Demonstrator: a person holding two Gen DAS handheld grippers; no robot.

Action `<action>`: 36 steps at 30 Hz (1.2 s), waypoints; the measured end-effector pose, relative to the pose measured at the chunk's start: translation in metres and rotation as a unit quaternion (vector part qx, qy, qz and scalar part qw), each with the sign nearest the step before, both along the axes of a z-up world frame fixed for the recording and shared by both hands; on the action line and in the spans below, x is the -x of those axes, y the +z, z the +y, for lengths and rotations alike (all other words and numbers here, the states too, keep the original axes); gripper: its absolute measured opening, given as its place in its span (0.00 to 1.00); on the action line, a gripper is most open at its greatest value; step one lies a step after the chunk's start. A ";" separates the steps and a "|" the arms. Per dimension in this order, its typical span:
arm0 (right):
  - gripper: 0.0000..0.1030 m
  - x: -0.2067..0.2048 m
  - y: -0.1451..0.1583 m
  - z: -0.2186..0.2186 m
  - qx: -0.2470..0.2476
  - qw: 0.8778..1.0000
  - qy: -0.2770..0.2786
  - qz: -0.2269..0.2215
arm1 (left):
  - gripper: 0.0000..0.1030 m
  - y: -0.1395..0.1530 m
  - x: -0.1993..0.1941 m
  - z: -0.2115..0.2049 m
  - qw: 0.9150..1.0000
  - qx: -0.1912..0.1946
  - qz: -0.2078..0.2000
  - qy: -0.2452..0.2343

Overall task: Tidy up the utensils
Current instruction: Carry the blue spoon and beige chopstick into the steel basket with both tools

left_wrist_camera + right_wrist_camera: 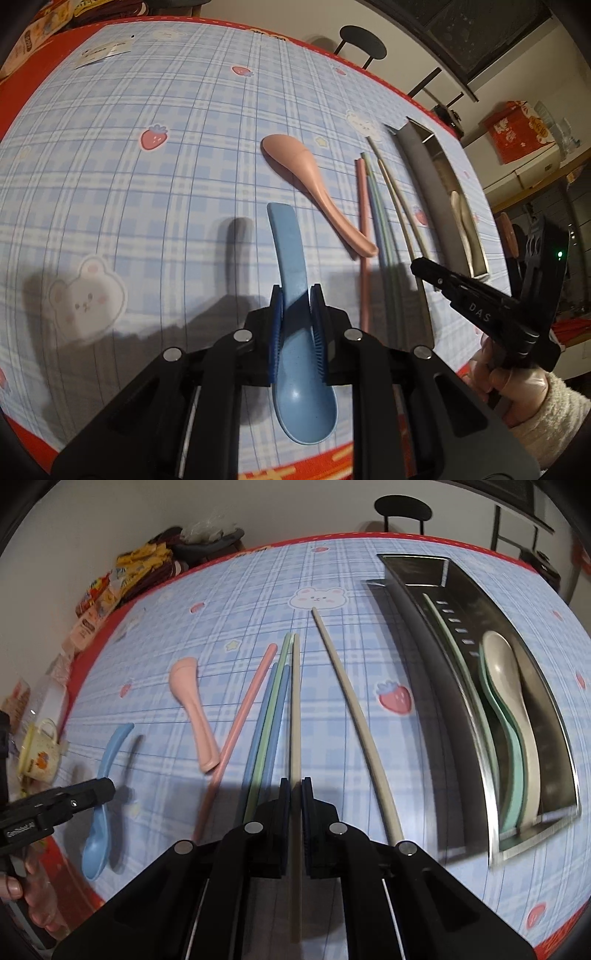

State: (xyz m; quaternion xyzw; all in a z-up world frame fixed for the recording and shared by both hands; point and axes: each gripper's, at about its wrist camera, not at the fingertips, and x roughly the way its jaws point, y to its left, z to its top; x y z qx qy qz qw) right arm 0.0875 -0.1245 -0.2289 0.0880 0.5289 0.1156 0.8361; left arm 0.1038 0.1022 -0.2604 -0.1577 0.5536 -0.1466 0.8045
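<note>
Two spoons (511, 716) and a green chopstick (458, 653) lie in the metal tray (413, 563); the left hand-held gripper (295, 295) pinches the blue spoon (291, 280), the right hand-held gripper (294, 786) a beige chopstick (295, 709), while the pink spoon (194, 709) and other chopsticks (266, 716) wait on the counter (221, 602).

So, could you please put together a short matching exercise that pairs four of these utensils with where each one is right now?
Things:
1. blue spoon
2. pink spoon
3. beige spoon
4. beige chopstick

Places:
A. lying loose on the tablecloth
B. clamped in the right gripper
C. inside the metal tray
D. clamped in the left gripper

Pairs: 1-D, 2-A, 3-C, 4-B
</note>
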 end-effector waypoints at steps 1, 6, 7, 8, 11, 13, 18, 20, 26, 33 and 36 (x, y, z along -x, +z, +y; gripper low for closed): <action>0.06 0.005 0.002 -0.003 -0.008 1.000 -0.008 -0.001 | 0.18 0.002 0.003 0.000 1.000 0.004 0.000 -0.001; 0.06 0.027 0.016 -0.016 -0.035 0.999 -0.036 -0.011 | 0.18 0.006 0.014 -0.006 1.000 0.016 -0.002 -0.017; 0.06 0.031 0.018 -0.018 -0.036 0.998 -0.039 -0.013 | 0.18 0.007 0.016 -0.009 1.000 0.017 -0.002 -0.020; 0.06 0.035 0.021 -0.020 -0.038 0.998 -0.043 -0.015 | 0.18 0.006 0.016 -0.011 1.000 0.018 -0.001 -0.023; 0.06 0.047 0.028 -0.029 -0.036 0.998 -0.054 -0.021 | 0.18 0.008 0.017 -0.020 0.999 0.023 -0.003 -0.032; 0.06 0.053 0.032 -0.036 -0.033 0.997 -0.063 -0.021 | 0.18 0.011 0.017 -0.028 0.999 0.027 -0.005 -0.039; 0.06 0.061 0.038 -0.058 -0.030 0.996 -0.079 -0.020 | 0.18 0.018 0.015 -0.046 0.998 0.036 -0.011 -0.052; 0.06 0.061 0.042 -0.067 -0.027 0.996 -0.082 -0.022 | 0.18 0.019 0.013 -0.054 0.998 0.039 -0.011 -0.054; 0.06 0.050 0.050 -0.095 -0.025 0.996 -0.086 -0.027 | 0.18 0.026 0.003 -0.075 0.998 0.046 -0.010 -0.050; 0.06 0.021 0.052 -0.122 -0.027 0.997 -0.072 -0.029 | 0.18 0.040 -0.016 -0.110 0.997 0.057 -0.019 -0.042; 0.06 0.006 0.052 -0.134 -0.026 0.997 -0.063 -0.030 | 0.18 0.043 -0.025 -0.129 0.997 0.064 -0.020 -0.036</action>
